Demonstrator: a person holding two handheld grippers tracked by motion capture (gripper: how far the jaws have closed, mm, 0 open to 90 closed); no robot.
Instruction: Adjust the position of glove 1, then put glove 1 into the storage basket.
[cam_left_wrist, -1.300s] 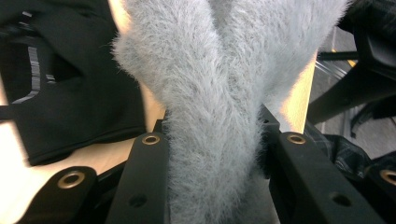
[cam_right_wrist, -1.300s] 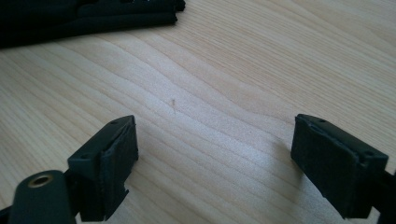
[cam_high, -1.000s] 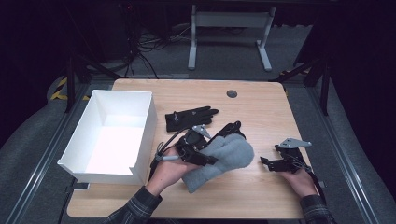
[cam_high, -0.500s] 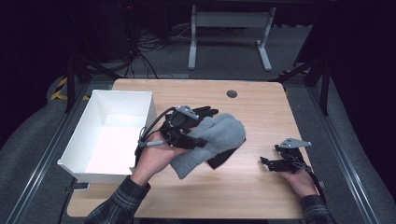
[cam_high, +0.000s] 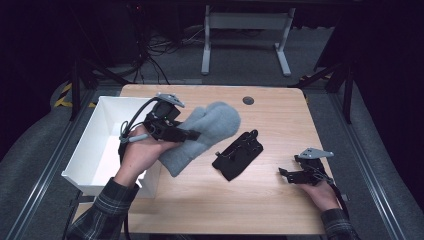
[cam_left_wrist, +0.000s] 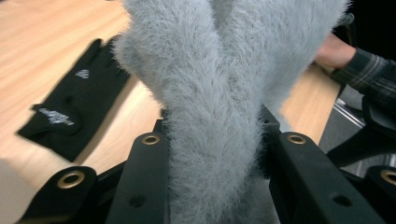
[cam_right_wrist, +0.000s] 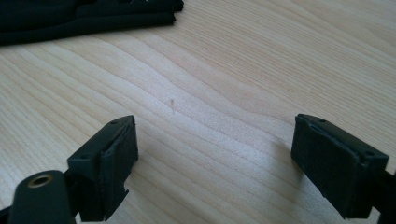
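Between the left gripper (cam_high: 192, 134) fingers, a fuzzy grey mitten (cam_high: 207, 131) hangs folded

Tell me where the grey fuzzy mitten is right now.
In the high view the grey mitten hangs clamped in the left gripper, left of centre, lifted off the table between the white box and the black glove.

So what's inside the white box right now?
The white box shows a bare white floor and walls. The left gripper, shut on the grey mitten, and the hand cover its near right corner.
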